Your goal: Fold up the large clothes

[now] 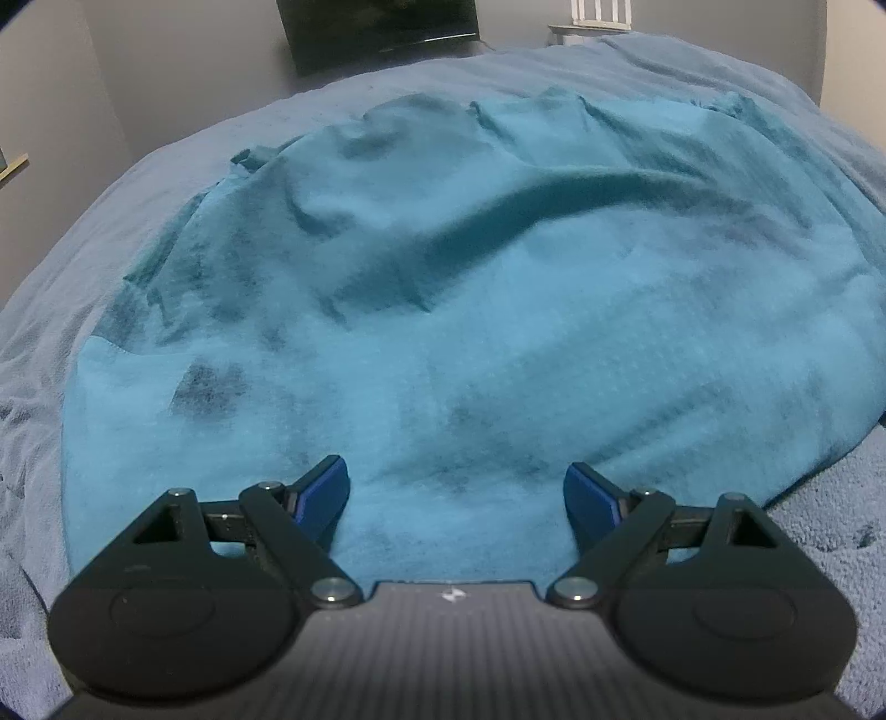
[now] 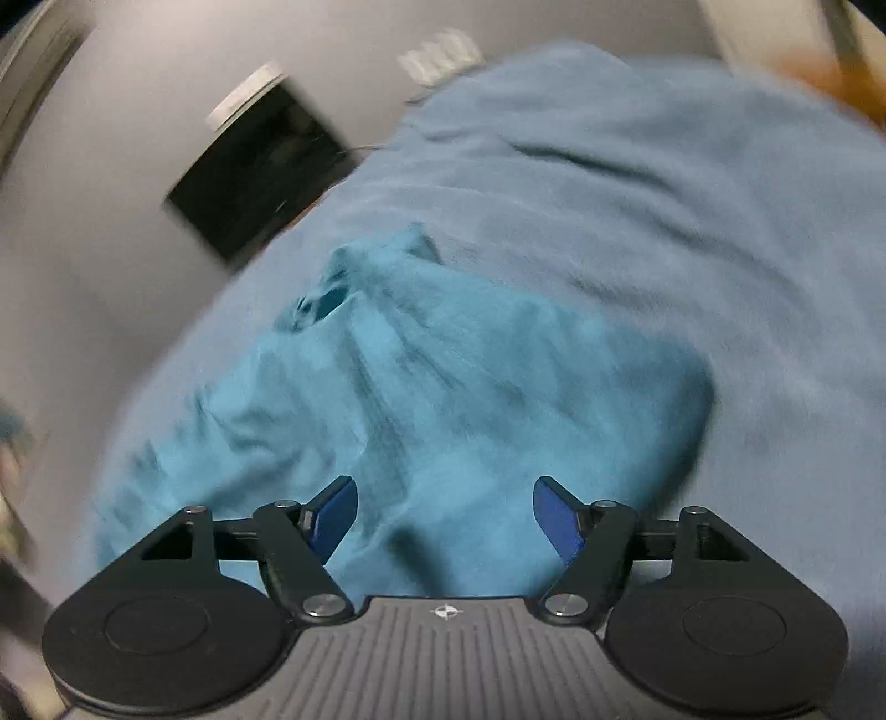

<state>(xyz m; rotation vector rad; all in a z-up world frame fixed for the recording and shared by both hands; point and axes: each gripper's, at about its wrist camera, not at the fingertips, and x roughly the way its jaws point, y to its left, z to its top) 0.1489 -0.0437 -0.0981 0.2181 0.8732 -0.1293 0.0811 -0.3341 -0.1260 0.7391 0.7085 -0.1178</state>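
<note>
A large teal garment (image 1: 470, 310) lies spread and wrinkled on a bed, with a long fold running across its middle. My left gripper (image 1: 457, 490) is open and empty, hovering over the garment's near edge. In the right wrist view the same garment (image 2: 443, 387) shows blurred and bunched, with a sleeve or collar opening at its far end. My right gripper (image 2: 446, 512) is open and empty just above the garment's near part.
The bed is covered by a pale blue blanket (image 1: 720, 72), also in the right wrist view (image 2: 692, 194). A dark screen (image 1: 382, 27) stands against the grey wall behind the bed. A white object (image 1: 601, 14) sits at the far right.
</note>
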